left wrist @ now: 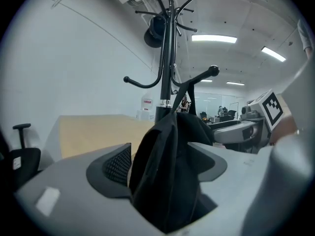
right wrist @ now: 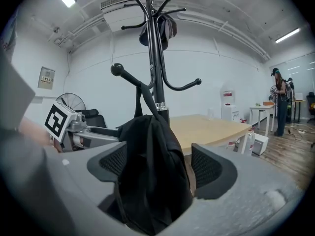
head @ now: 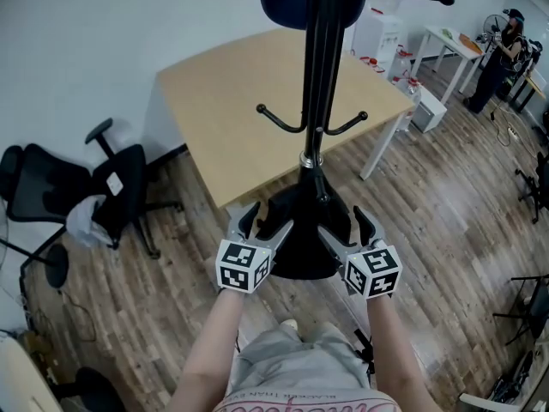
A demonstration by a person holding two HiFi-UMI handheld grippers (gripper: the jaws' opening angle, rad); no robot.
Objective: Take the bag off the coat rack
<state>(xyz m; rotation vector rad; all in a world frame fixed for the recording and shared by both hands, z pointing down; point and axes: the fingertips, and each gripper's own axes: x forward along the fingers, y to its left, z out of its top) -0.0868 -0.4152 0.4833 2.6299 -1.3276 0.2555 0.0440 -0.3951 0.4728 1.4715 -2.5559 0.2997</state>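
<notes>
Black soft fabric bag (left wrist: 167, 176): hangs by its strap from a lower hook of the black metal coat rack (head: 319, 84), slumped beside the rack's pole. It looks light and limp, likely to sag and swing. Left gripper (head: 267, 222) and right gripper (head: 346, 223): jaws spread wide around the bag's body, not clamped. Best hold is probably the bunched cloth just below that hook.

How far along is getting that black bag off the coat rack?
Nothing is done yet: the black bag hangs by its strap from a lower hook of the coat rack. In hand: the left tool and right tool stand open, bag between their jaws. Left: grip it and lift the strap off the hook.
</notes>
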